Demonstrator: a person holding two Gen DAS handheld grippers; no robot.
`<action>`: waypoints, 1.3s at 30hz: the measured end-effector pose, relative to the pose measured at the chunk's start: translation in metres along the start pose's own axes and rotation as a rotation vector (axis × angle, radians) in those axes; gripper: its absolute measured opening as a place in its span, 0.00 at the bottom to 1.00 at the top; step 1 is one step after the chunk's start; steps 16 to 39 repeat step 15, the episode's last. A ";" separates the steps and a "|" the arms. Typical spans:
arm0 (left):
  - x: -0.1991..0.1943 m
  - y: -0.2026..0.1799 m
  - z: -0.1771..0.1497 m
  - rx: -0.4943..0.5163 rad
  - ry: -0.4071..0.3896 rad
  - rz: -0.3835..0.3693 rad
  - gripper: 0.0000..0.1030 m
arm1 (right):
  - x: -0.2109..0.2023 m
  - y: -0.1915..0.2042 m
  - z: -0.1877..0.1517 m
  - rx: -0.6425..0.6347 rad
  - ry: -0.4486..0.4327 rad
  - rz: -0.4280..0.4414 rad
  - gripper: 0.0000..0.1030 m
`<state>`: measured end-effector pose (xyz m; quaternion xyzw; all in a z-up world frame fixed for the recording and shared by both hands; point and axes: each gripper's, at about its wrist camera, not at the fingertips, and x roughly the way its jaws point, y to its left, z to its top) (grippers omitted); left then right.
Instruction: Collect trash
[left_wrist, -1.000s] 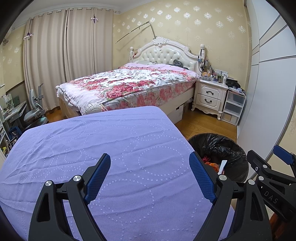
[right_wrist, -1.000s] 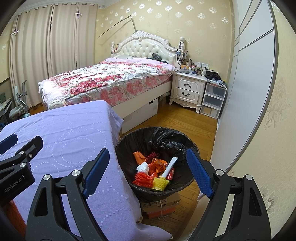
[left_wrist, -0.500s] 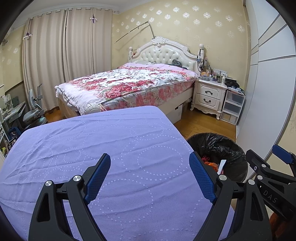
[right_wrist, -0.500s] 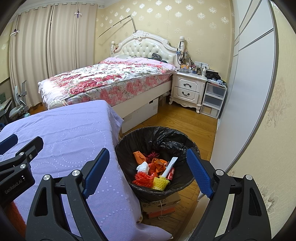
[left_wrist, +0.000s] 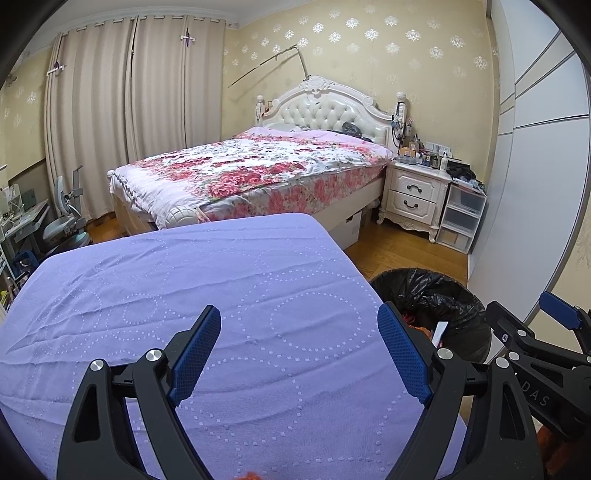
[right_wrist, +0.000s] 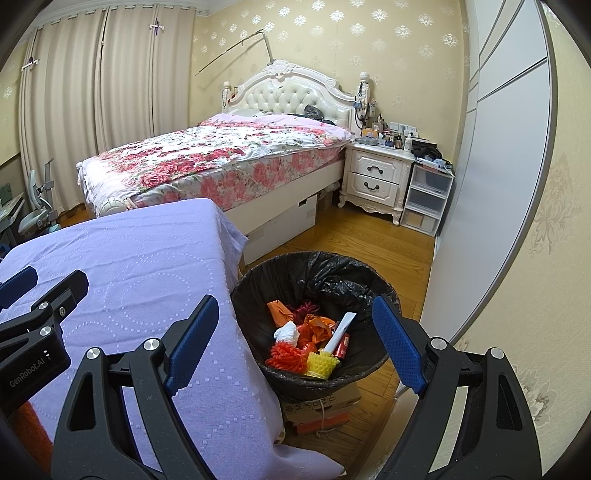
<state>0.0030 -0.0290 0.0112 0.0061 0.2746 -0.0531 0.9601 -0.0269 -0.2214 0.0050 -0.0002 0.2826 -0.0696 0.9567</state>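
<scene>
Black bin liner (right_wrist: 325, 273) hides most of trash bin (left_wrist: 461, 295) in left view; we see its contents only from right wrist: orange wrappers (right_wrist: 314, 328), white crumpled tissue (right_wrist: 286, 331), yellow foam net (right_wrist: 322, 363), red foam net (right_wrist: 286, 354). Cardboard box (right_wrist: 325, 404) under bin partly hidden. Our left gripper (left_wrist: 299, 350) wide open, empty, above lilac tablecloth (left_wrist: 184, 277). Our right gripper (right_wrist: 295, 339) wide open, empty, over bin. Floral bed (right_wrist: 221, 158), white nightstand (right_wrist: 376, 177), wooden floor (right_wrist: 369, 236), beige curtains (left_wrist: 129, 129) behind.
</scene>
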 end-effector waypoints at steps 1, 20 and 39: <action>0.000 0.000 0.000 0.002 -0.001 0.007 0.82 | 0.000 0.000 0.000 -0.001 0.000 0.000 0.81; 0.017 0.025 -0.008 -0.022 0.057 0.049 0.82 | 0.008 0.019 -0.002 -0.030 0.027 0.036 0.81; 0.017 0.025 -0.008 -0.022 0.057 0.049 0.82 | 0.008 0.019 -0.002 -0.030 0.027 0.036 0.81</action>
